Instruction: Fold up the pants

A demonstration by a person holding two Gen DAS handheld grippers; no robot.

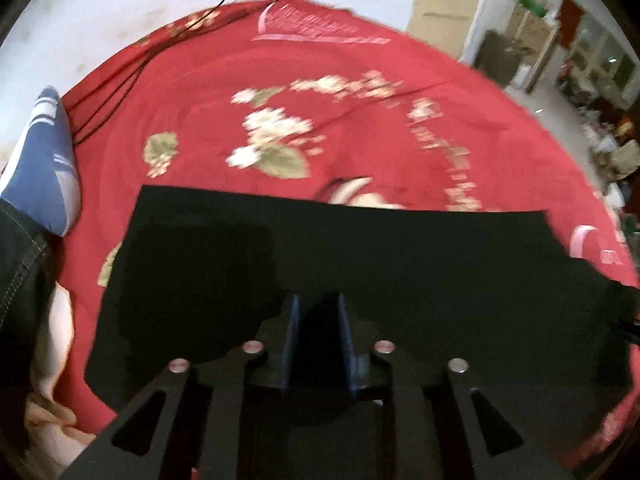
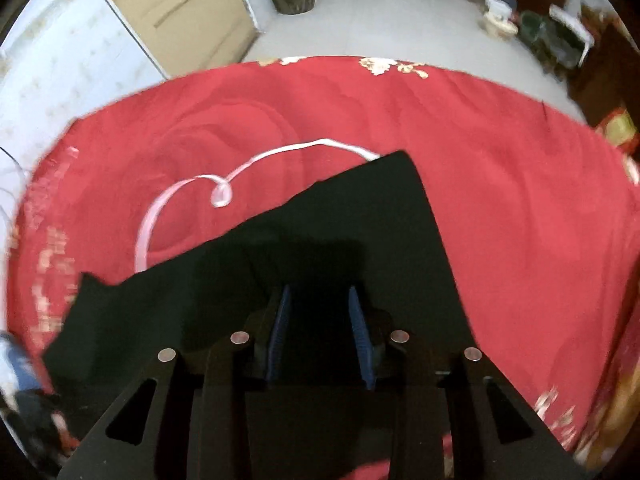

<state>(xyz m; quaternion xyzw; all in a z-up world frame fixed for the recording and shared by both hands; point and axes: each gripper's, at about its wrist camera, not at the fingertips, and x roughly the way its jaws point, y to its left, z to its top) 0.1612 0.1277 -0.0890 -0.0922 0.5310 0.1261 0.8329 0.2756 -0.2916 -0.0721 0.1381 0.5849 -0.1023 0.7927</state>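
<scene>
Both tools down over the pants, mid-fold

Black pants (image 1: 360, 264) lie flat on the red bedspread (image 1: 360, 128), long axis running across between the tools. Left tool (image 1: 318, 320) and right tool (image 2: 318, 312) show narrow gaps; grip on cloth, I can't tell. Next, likely: secure an edge and carry it over.

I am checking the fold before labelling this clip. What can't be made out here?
- Left wrist: black pants show no seams; whether the left gripper pinches cloth is lost in darkness.
- Right wrist: same for the right gripper; pants run under the frame.
- Both: red bedspread pattern blurred.
</scene>
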